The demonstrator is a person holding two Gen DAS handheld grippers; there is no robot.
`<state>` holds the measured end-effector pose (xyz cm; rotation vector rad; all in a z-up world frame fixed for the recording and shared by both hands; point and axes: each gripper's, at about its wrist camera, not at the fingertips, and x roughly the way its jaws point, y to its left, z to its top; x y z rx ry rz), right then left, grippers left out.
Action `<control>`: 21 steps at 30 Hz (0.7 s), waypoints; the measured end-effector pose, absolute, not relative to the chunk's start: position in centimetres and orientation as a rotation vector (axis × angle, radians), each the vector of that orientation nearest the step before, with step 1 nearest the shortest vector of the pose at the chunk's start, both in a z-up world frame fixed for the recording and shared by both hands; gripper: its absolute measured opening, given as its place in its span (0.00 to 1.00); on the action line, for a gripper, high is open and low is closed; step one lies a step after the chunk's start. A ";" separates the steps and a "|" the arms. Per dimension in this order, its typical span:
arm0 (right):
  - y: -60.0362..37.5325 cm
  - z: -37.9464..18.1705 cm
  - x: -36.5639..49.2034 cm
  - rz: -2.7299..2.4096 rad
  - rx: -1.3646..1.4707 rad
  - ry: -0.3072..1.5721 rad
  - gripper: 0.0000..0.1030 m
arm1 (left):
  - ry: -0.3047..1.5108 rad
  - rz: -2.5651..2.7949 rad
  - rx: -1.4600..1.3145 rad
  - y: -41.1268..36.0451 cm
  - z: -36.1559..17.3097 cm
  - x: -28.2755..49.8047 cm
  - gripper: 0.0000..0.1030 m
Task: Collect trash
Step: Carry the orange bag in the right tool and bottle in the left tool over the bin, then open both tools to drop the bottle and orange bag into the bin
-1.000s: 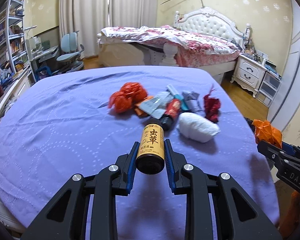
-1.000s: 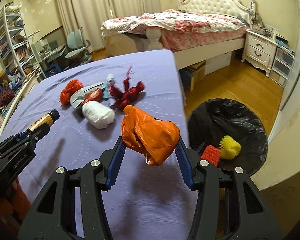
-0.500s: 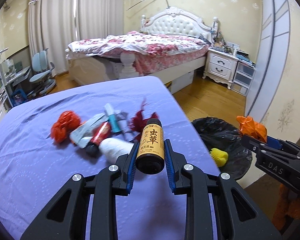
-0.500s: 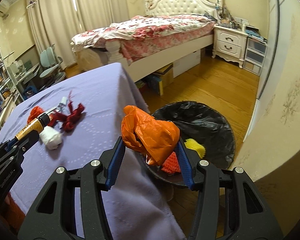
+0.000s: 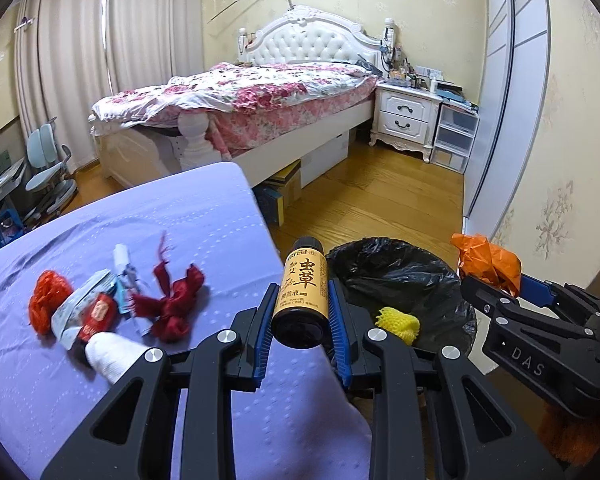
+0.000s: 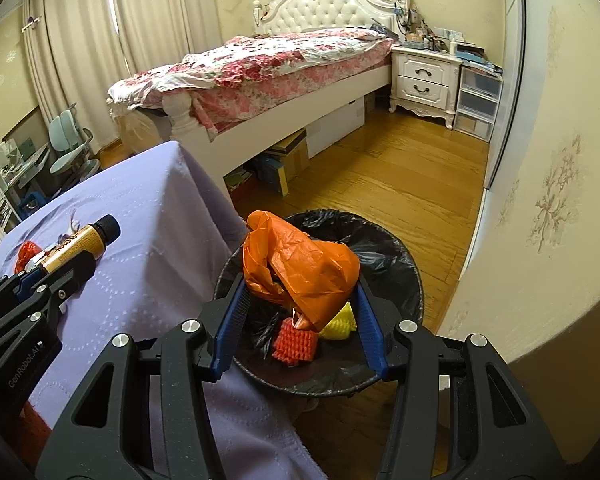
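Observation:
My left gripper (image 5: 300,304) is shut on a small brown bottle (image 5: 303,288) with a yellow label, held above the table's right edge near the black-lined trash bin (image 5: 440,276). My right gripper (image 6: 300,296) is shut on a crumpled orange plastic bag (image 6: 300,268) and holds it over the bin (image 6: 396,260). The bin holds a yellow foam net (image 6: 340,322) and a red foam net (image 6: 294,344). On the purple tablecloth (image 5: 180,224) lie a red net (image 5: 46,304), wrappers (image 5: 84,312), a white wad (image 5: 112,354) and a dark red ribbon (image 5: 172,304).
A bed (image 5: 260,96) with a floral cover stands behind the table. A white nightstand (image 5: 408,116) and plastic drawers (image 5: 456,136) are by the wall. Boxes (image 5: 284,188) sit under the bed. A desk chair (image 5: 48,176) is at the left.
Both grippers have swung right, off the table toward the bin. The orange bag now hangs over the bin opening; the bottle is near the table's right edge.

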<state>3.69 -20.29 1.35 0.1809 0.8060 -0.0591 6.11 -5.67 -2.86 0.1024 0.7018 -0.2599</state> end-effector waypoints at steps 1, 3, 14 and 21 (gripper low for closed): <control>-20.5 1.3 3.8 -0.063 0.182 0.807 0.48 | 0.704 -0.262 0.108 -6.1 -3.0 6.4 0.27; -21.1 1.1 3.9 -0.071 0.189 0.807 0.48 | 0.714 -0.264 0.115 -6.7 -3.3 6.9 0.27; -23.4 0.2 5.0 -0.099 0.229 0.821 0.49 | 0.745 -0.266 0.148 -9.2 -4.3 8.3 0.27; -24.4 -0.3 5.8 -0.104 0.240 0.829 0.49 | 0.759 -0.273 0.164 -10.5 -4.7 9.1 0.27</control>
